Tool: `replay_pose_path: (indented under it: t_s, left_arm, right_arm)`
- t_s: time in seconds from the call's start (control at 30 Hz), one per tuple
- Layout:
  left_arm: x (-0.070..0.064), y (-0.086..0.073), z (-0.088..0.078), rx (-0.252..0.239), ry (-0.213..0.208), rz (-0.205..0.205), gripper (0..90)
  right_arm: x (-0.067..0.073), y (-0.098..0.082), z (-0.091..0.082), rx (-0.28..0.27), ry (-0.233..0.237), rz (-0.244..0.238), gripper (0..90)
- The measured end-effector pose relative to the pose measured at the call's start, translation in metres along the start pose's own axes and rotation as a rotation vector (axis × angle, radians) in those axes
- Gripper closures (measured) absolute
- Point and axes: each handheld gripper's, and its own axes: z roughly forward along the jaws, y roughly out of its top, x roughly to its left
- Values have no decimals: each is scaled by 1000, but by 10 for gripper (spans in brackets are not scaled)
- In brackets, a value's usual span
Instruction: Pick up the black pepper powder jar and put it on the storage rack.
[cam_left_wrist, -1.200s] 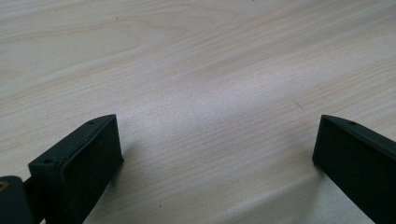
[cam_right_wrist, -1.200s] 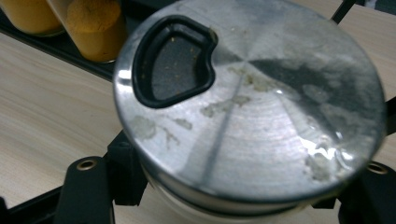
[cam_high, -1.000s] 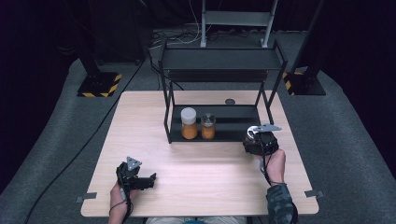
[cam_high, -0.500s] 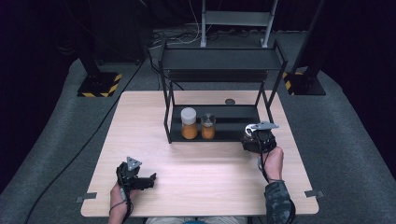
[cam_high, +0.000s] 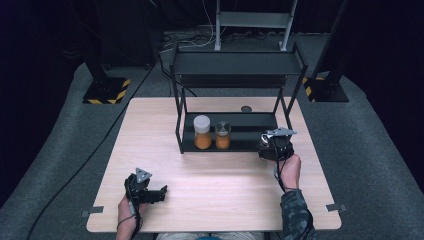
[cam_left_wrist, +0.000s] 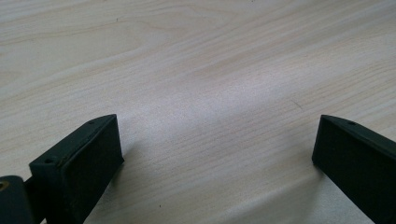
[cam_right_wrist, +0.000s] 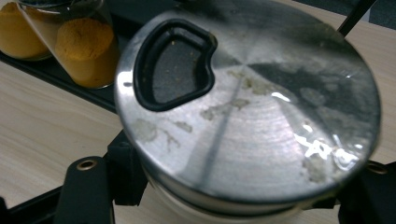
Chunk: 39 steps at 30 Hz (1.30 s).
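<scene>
The right claw holds a jar with a shiny metal lid. Its jaws press on the sides of the jar, just under the lid, as the right gripper view shows. The lid has a dark hole for shaking things out, and some pale crumbs stick to it.

In the high view the right claw is at the right end of the black rack, close to the low shelf. A second ago it was a bit farther back toward the person and a bit more to the right. Now it has come a small way nearer to the shelf. So the jar is being carried to the rack, I think, and it is almost there.

Two jars already stand on the low shelf. The tall jar has a white lid and orange powder inside. The small jar beside it has a grey lid and orange powder too. There is free room on the shelf to the right of them, and the held jar could go there.

The left claw rests on the worktop near the person, well apart from the rack. It has not moved. Its jaws are wide and hold nothing, with bare wood between them.
</scene>
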Motion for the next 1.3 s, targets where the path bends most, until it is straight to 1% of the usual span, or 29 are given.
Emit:
replay_pose_path:
  t_s: [0.33, 0.57, 1.3]
  left_arm:
    - [0, 0, 0, 0, 1, 1, 10]
    - [0, 0, 0, -1, 1, 1, 11]
    - [-1, -1, 0, -3, 3, 5, 12]
  right_arm:
    - [1, 4, 5, -6, -8, 5, 307]
    - [2, 6, 11, -6, -12, 26, 307]
    - [5, 18, 21, 7, -36, 17, 307]
